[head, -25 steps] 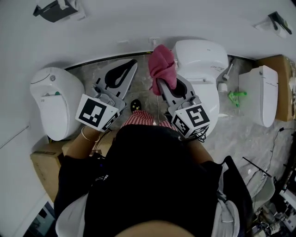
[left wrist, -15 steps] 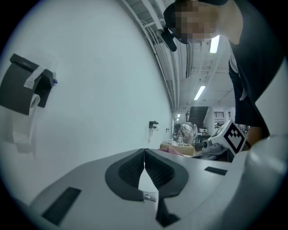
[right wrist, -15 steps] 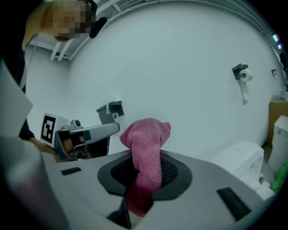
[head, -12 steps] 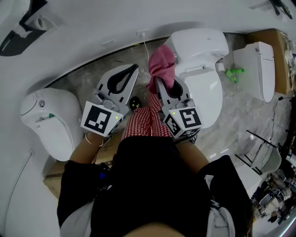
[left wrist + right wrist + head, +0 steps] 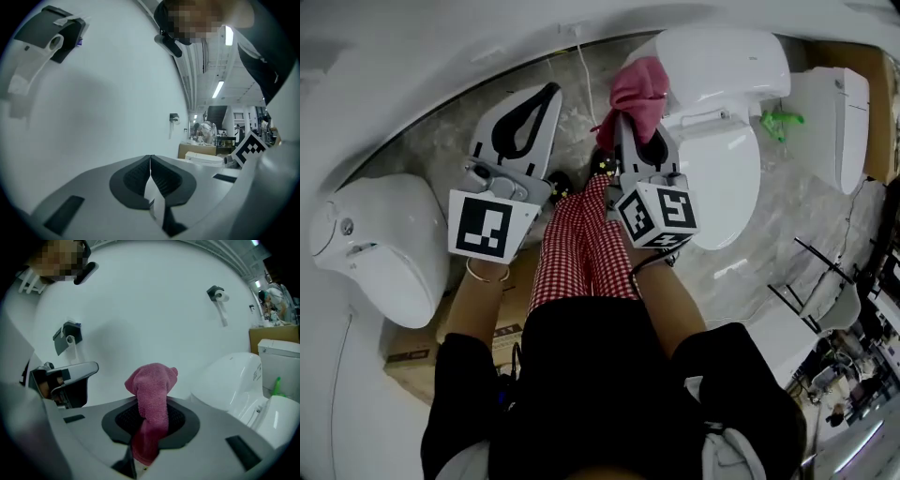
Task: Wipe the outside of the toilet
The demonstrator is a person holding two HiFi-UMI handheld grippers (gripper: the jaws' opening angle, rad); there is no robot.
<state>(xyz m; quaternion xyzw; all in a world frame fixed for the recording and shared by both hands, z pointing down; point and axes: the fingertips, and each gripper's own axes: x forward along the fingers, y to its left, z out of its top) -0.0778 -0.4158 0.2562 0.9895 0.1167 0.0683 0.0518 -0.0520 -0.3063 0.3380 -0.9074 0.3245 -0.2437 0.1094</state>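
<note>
The white toilet (image 5: 727, 169) stands at the upper right of the head view, its tank (image 5: 722, 56) against the wall. My right gripper (image 5: 630, 117) is shut on a pink cloth (image 5: 637, 92), which bunches up past the jaws just left of the tank. In the right gripper view the pink cloth (image 5: 152, 394) sticks out between the shut jaws of my right gripper (image 5: 150, 413), with the toilet (image 5: 229, 380) off to the right and apart from it. My left gripper (image 5: 546, 91) is shut on nothing and points at the wall; the left gripper view shows my left gripper (image 5: 150, 157) with its jaws meeting.
A second white toilet (image 5: 370, 244) sits at the left and a third (image 5: 839, 103) at the far right. A green object (image 5: 778, 119) lies between the right-hand toilets. A cardboard box (image 5: 412, 342) is by my left leg. Paper holders (image 5: 70, 341) hang on the wall.
Both grippers have moved forward toward the wall, and the cloth now sits closer to the left side of the tank. My red-checked legs show more below them.
</note>
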